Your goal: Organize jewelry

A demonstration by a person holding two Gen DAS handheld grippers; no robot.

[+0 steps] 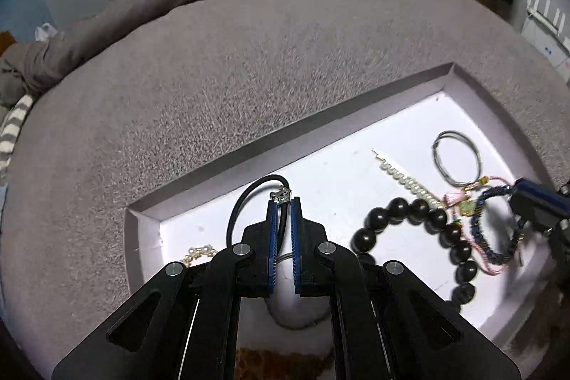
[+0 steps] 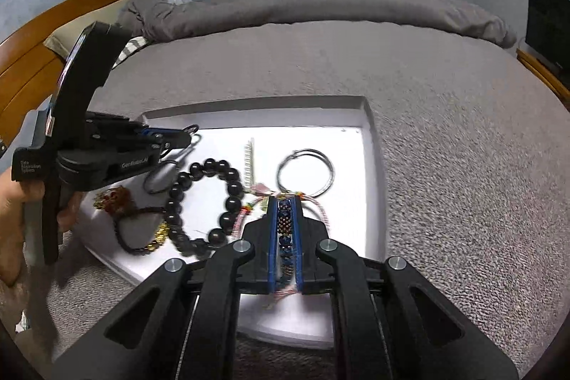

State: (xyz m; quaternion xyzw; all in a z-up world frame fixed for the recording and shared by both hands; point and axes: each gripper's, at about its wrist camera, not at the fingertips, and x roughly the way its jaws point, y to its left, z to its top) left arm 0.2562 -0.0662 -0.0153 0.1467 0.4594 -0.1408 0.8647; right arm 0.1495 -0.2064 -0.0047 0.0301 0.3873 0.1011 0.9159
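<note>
Left tool (image 1: 284, 202) pinched on a black cord bracelet (image 1: 245, 198), pads pressed close with the cord running down between them. Metal clasp (image 1: 281, 194) just past the fingertips; cord looping out to the left of the tool and back under it. All this above the white tray (image 1: 356, 116) on the grey bed (image 1: 249, 66).

Right of the left tool, in the tray: dark bead bracelet (image 1: 427, 219) curving round, near but apart from the pads. Beyond it, a pearl strip (image 1: 406, 178) and a thin wire ring (image 1: 456, 159), well apart from the tool. Just left of the tool's base, a small pearl piece (image 1: 201, 253), partly hidden by the linkage.

Right tool (image 2: 285, 202) clamped on a blue beaded bracelet (image 2: 285, 230), beads stacked lengthwise in the narrow gap between the pads. Pink braided cord (image 2: 322, 205) trailing out past the tips and to the right of them. Wire ring ahead of the fingertips, slightly right; dark bead bracelet to the left, close by. Further left, a gold-and-brown bracelet (image 2: 142, 230), below the left tool held by a hand (image 2: 14, 202).
</note>
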